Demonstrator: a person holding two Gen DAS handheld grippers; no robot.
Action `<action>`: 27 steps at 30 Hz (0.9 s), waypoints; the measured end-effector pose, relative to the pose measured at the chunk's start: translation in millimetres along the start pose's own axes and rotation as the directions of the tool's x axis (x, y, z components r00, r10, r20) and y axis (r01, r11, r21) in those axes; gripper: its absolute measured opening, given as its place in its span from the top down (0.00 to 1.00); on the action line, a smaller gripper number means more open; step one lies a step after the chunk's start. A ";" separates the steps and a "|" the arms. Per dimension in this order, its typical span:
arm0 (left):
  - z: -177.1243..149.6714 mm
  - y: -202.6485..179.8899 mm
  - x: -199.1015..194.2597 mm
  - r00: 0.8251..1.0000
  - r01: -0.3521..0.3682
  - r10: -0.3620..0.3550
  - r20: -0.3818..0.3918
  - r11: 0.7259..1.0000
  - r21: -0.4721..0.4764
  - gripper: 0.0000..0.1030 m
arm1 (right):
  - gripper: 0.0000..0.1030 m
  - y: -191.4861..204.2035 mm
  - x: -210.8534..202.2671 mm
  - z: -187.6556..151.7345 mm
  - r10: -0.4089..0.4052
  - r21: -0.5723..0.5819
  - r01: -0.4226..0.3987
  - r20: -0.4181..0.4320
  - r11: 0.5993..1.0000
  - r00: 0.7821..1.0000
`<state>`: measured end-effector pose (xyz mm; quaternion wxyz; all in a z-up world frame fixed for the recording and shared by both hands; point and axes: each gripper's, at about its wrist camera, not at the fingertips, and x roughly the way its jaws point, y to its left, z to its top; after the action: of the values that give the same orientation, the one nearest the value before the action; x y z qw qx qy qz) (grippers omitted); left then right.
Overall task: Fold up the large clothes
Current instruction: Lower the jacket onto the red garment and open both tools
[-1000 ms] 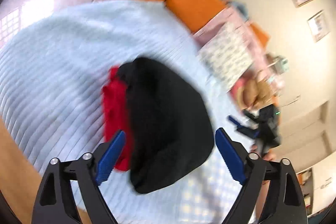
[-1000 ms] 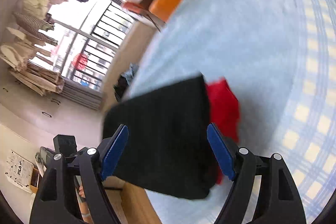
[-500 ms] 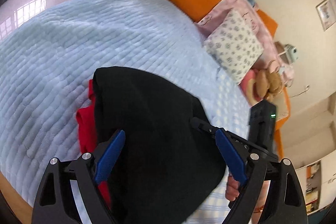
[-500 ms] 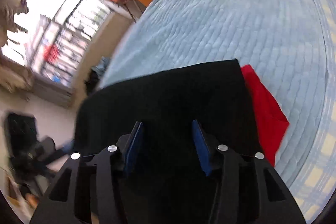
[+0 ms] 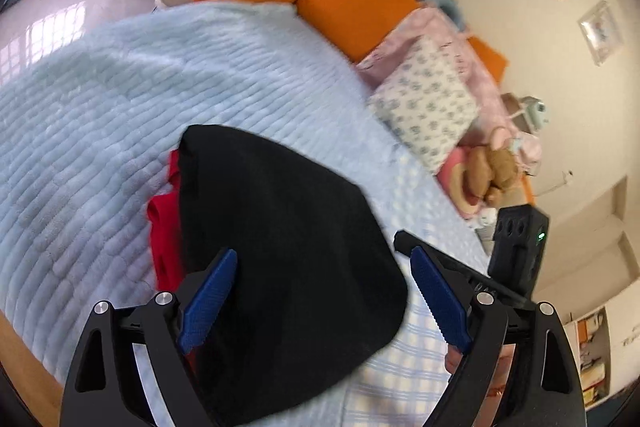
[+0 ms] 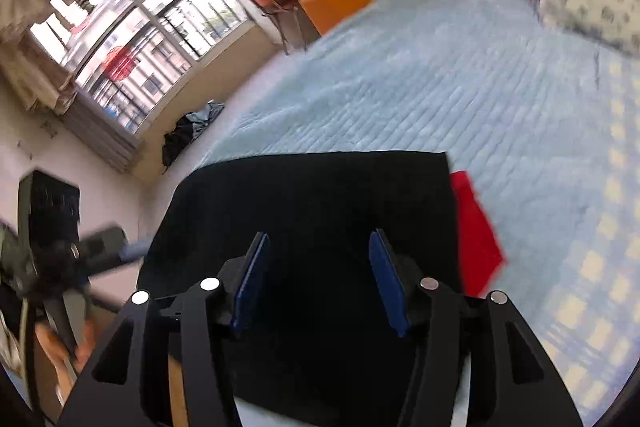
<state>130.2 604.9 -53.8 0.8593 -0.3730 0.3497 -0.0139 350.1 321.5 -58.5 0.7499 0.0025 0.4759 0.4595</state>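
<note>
Although its edges look squared off, the black garment (image 5: 280,251) lies as a compact folded slab on the pale blue bedspread (image 5: 120,75), overlapping a red garment (image 5: 162,227) that peeks out beside it. Both folds seem done, so what remains is probably tidying or stacking. Left gripper (image 5: 324,291) hovers above the black cloth, jaws wide apart and empty; right gripper (image 6: 320,279) is partly open, holding nothing. Orange cushions (image 5: 352,3) and a patterned pillow (image 5: 428,103) sit beyond.

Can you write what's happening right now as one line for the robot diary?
left gripper: open over black garment | right gripper: open above it | red garment: underneath | light blue blanket: below
</note>
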 end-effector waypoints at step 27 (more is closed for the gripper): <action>-112.7 -102.4 -1.1 0.854 -0.468 0.382 0.353 0.860 0.202 0.03 | 0.07 51.9 -73.6 -138.5 -0.149 -0.281 0.246 0.326 0.928 0.934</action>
<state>84.7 460.2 -40.3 0.9274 -0.1577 0.2837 0.1858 206.2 240.5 -59.0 0.8466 -0.0971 0.2747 0.4454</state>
